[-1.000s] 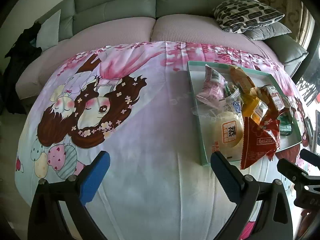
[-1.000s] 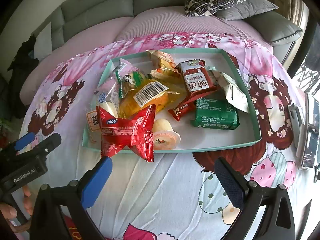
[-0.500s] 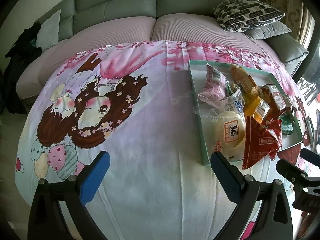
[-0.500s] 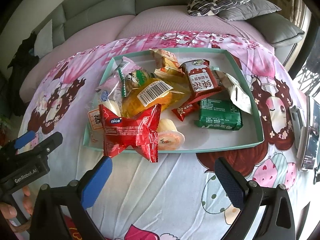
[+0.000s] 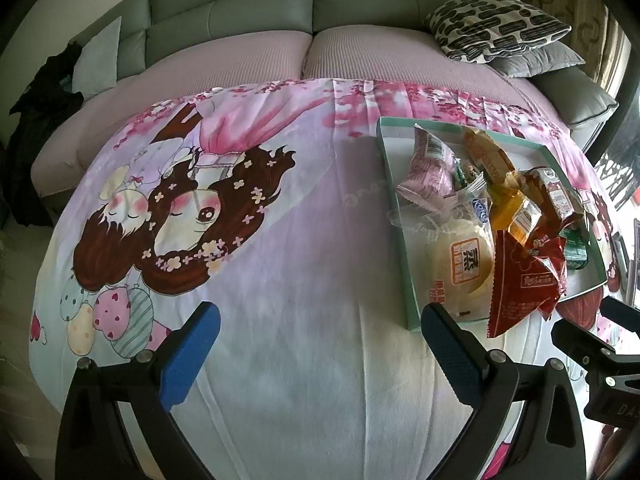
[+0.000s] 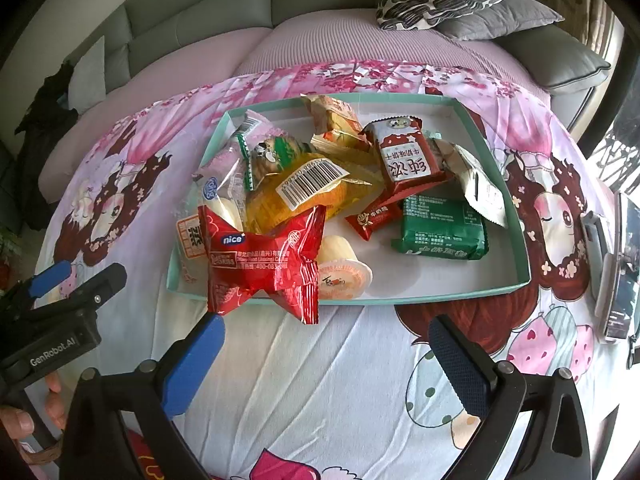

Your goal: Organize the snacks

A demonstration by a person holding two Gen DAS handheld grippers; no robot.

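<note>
A teal-rimmed tray (image 6: 516, 216) on the cartoon-print cloth holds several snack packets. A red "nice" bag (image 6: 264, 260) hangs over its near edge, beside a jelly cup (image 6: 344, 276), a yellow barcoded pack (image 6: 308, 192), a red carton (image 6: 404, 156) and a green pack (image 6: 440, 228). My right gripper (image 6: 326, 354) is open and empty, just short of the red bag. My left gripper (image 5: 320, 346) is open and empty over bare cloth, left of the tray (image 5: 400, 216). The red bag (image 5: 524, 280) and a bun pack (image 5: 460, 264) show there too.
A grey sofa (image 5: 312, 0) with patterned cushions (image 5: 496, 24) stands behind the table. A phone-like device (image 6: 620, 268) lies at the cloth's right edge. The left gripper (image 6: 60, 304) shows at the left of the right wrist view.
The right gripper has moved slightly closer to the tray. The left gripper has barely moved. Both stay open.
</note>
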